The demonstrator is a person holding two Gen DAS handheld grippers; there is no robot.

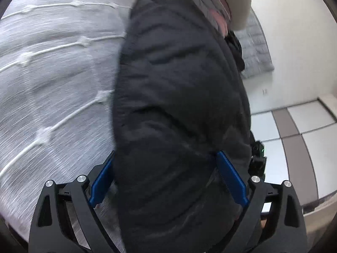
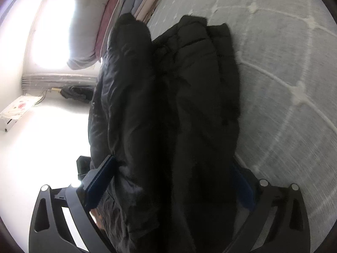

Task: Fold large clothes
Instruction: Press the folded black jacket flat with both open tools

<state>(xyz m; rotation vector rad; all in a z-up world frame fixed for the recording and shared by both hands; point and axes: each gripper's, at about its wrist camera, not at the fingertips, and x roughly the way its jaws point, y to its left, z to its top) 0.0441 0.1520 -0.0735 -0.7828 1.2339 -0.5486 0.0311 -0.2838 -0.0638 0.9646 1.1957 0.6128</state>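
Left wrist view: left hand-held gripper [image 1: 166, 179] with blue fingers [image 1: 231, 181] spread wide on either side of a thick roll of the black padded jacket [image 1: 179, 84]. Fabric fills the gap; whether the fingers press it or only flank it, cannot tell. Jacket's long axis runs straight away from the gripper, towards a stack of folded bedding [image 1: 212, 2] at the far end. Grey quilted bed [image 1: 52, 73] lies to the left; tiled floor [image 1: 301, 130] to the right. Frame is motion-blurred.

Right wrist view: right hand-held gripper [image 2: 174, 181], fingers likewise wide apart with the jacket [image 2: 189, 105] bunched between them; grip not certain. Jacket lies in two long folds, axis again pointing ahead towards the folded bedding [image 2: 126, 4]. Bed [image 2: 284, 84] to the right, pale floor [image 2: 42, 147] to the left.

Judgement: both grippers sit at the same near end of the jacket, equally close; the fold likely carries this end forward along the long axis.
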